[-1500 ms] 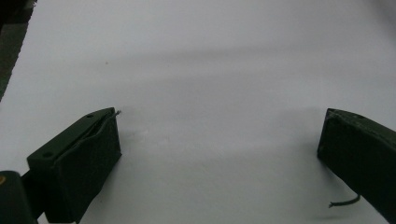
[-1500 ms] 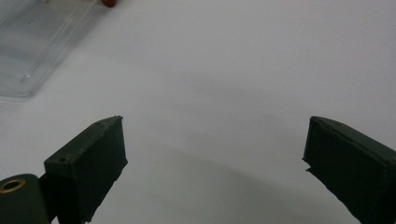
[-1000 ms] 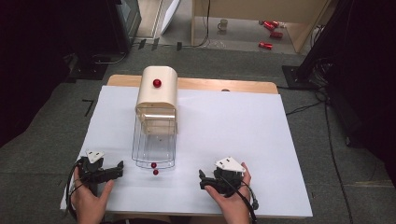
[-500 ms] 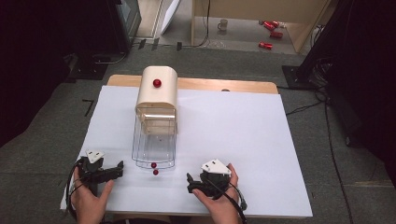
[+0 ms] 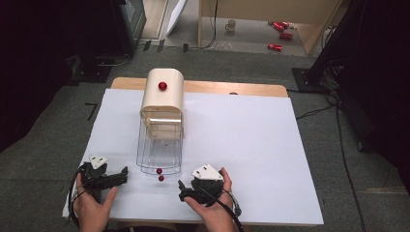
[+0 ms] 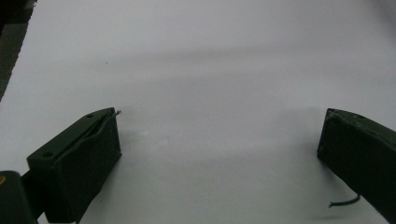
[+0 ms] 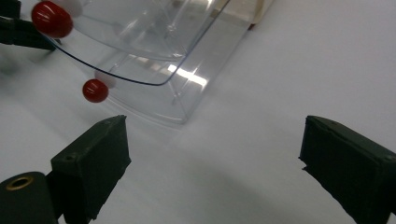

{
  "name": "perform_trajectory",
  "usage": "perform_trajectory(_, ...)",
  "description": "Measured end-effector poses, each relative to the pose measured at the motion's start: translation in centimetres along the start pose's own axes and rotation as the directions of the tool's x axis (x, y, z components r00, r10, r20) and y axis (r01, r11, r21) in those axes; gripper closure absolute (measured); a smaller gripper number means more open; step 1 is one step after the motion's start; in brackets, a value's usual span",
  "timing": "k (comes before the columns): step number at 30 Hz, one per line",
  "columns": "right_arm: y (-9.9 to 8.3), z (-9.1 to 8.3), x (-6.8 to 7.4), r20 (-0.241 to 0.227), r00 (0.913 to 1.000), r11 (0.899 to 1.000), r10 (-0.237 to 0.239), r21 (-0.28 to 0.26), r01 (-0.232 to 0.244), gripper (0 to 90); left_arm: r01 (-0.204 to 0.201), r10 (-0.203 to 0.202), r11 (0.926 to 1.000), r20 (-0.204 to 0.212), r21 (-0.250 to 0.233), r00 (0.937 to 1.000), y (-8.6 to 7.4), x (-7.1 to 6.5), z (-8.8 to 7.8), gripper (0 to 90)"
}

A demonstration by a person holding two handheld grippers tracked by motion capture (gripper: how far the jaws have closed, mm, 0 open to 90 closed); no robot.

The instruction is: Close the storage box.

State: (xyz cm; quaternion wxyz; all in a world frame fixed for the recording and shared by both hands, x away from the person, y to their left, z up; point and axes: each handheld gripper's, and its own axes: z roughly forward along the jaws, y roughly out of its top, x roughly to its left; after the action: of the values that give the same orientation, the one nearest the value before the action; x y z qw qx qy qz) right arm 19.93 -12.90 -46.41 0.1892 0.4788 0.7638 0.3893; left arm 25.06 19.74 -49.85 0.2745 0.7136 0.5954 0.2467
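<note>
A cream box (image 5: pixel 162 99) with a red knob (image 5: pixel 162 86) on top stands at the table's back left. A clear curved plastic cover (image 5: pixel 159 150) reaches forward from it onto the white table (image 5: pixel 251 145). Two small red knobs (image 5: pixel 158 171) sit at the cover's front edge. My right gripper (image 5: pixel 182 191) is open just right of that edge and points left at it. In the right gripper view the cover (image 7: pixel 154 51) and a red knob (image 7: pixel 95 90) lie just beyond my open right gripper (image 7: pixel 214 126). My left gripper (image 5: pixel 123 176) is open, left of the knobs, and my left gripper (image 6: pixel 219 121) holds nothing.
The wooden table edge (image 5: pixel 232 88) shows behind the white sheet. On the floor beyond are a mug (image 5: pixel 231 24) and red cans (image 5: pixel 280 29). Dark equipment and cables (image 5: pixel 333 96) flank the table on both sides.
My right gripper has moved left, toward the front edge of the clear cover. The left gripper and the box have stayed put.
</note>
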Motion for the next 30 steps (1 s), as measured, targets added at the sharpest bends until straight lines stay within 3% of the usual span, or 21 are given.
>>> perform_trajectory(9,0.9,0.5,1.6,-0.024,0.9994,1.000,-0.024,-0.013,0.024,7.9,-0.001,0.001,1.0000,0.000,0.001,1.0000,0.0,0.0,0.0,0.0)
perform_trajectory(23,1.3,0.7,3.6,-0.065,0.9976,0.998,-0.025,-0.054,0.021,30.4,0.001,-0.001,1.0000,0.000,-0.001,1.0000,0.0,0.0,0.0,0.0)
perform_trajectory(30,1.7,0.7,4.3,-0.119,0.9927,0.998,-0.021,-0.069,0.012,46.6,0.001,-0.001,1.0000,0.000,-0.001,1.0000,0.0,0.0,0.0,0.0)
